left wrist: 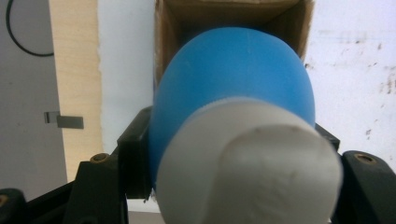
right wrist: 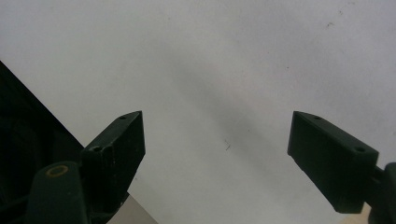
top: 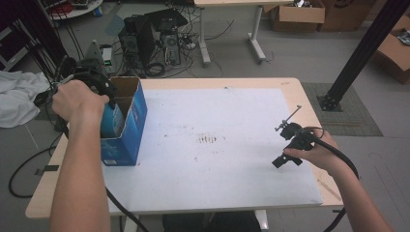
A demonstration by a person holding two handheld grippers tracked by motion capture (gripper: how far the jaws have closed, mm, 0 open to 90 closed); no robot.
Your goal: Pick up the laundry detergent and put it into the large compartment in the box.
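A blue cardboard box (top: pixel 129 121) stands open-topped at the table's left side. My left gripper (top: pixel 112 110) hangs over its opening, shut on a round blue object with a white end (top: pixel 112 122). In the left gripper view the blue and white object (left wrist: pixel 233 88) sits between the jaws of my left gripper (left wrist: pixel 233 154), and the box's brown inside (left wrist: pixel 161 51) lies just beyond it. My right gripper (top: pixel 282 161) is held low over the white sheet at the table's right. In its own view the right gripper (right wrist: pixel 215 140) is open, with nothing between its jaws.
A white sheet (top: pixel 212 145) covers most of the wooden table (top: pixel 300 89). Behind the table on the floor are a computer tower (top: pixel 145 41), cables and cardboard boxes (top: pixel 297 14). A black post (top: pixel 360 53) rises at the right; white cloth (top: pixel 17 96) lies at the left.
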